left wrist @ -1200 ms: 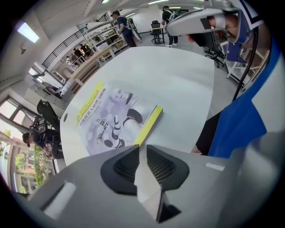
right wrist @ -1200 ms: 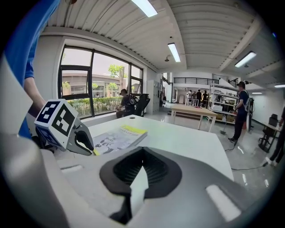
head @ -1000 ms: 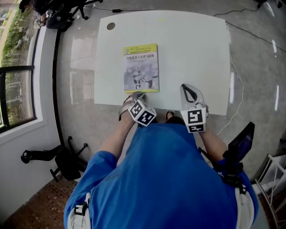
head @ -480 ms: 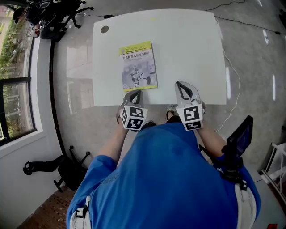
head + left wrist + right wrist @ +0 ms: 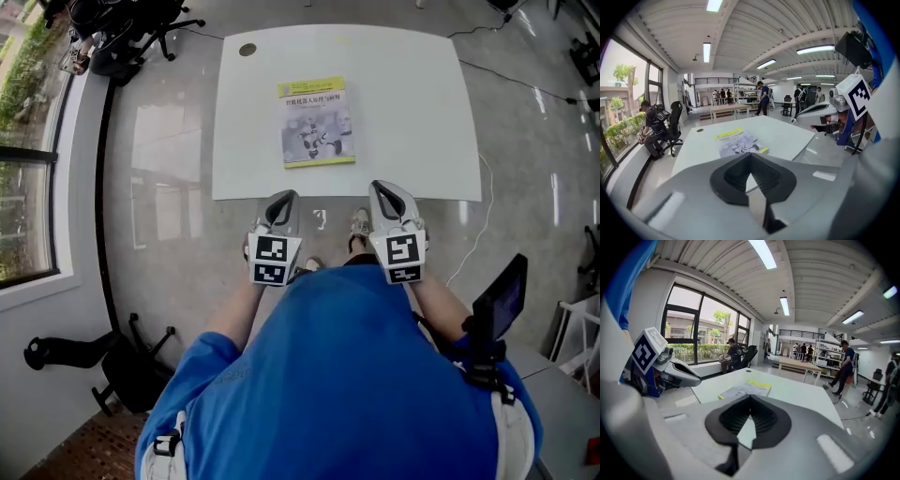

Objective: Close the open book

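Just off the near edge of the table (image 5: 412, 112) hang the left gripper (image 5: 283, 199) and the right gripper (image 5: 382, 189), each with its jaws closed together on nothing. A second ago both reached over that edge, but they have since drawn back. The book (image 5: 317, 122) lies closed and flat, cover up, with yellow bands top and bottom, left of the table's middle. Bare tabletop spreads to its right, and open floor rings the table.

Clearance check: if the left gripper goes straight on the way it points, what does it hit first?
The left gripper would probably meet the table near its front edge, short of the book. Depth is unclear.
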The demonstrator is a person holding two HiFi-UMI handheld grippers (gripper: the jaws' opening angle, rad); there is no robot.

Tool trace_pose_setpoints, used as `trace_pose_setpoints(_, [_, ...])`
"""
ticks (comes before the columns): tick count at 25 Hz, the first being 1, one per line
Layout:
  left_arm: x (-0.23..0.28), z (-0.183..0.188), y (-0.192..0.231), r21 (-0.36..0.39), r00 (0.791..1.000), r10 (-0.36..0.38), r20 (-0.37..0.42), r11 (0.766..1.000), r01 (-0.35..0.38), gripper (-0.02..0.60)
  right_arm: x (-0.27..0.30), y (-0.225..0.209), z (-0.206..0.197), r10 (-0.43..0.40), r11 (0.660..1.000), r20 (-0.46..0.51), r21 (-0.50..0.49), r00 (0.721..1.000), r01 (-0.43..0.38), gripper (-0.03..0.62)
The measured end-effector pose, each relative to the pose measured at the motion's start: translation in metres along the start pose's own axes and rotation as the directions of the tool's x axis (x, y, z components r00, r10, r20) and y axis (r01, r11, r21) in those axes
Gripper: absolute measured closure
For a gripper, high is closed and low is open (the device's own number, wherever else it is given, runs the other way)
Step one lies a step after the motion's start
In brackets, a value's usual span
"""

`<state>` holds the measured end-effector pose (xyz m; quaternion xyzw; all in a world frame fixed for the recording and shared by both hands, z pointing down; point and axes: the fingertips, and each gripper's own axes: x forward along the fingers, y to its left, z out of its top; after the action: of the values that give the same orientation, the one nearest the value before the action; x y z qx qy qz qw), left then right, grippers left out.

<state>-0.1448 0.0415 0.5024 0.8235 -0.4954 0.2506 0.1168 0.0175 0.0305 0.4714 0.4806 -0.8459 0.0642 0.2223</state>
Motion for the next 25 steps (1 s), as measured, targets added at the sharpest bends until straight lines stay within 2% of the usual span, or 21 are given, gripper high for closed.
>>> trace_pose_setpoints(6, [-0.056,-0.013,-0.007,-0.037,0.993,-0.056,0.102,0.997,0.06,0.574,-0.056,0.055,-0.005,-0.045,0.998,-0.017,0.036,0.999,0.046,0.592])
trace_pose_setpoints(12, [-0.089,-0.014,-0.025,-0.099,0.981,-0.098,0.166,0.988,0.115,0.574,-0.096,0.082,-0.011,-0.07,0.995,-0.019,0.069,0.997,0.072,0.591])
trace_pose_setpoints(25, [-0.1,0.029,-0.07,-0.113,0.961,-0.073,0.268,0.988,0.107,0.574,-0.13,0.049,0.001,-0.075,0.991,0.065,0.115,0.995,0.067,0.591])
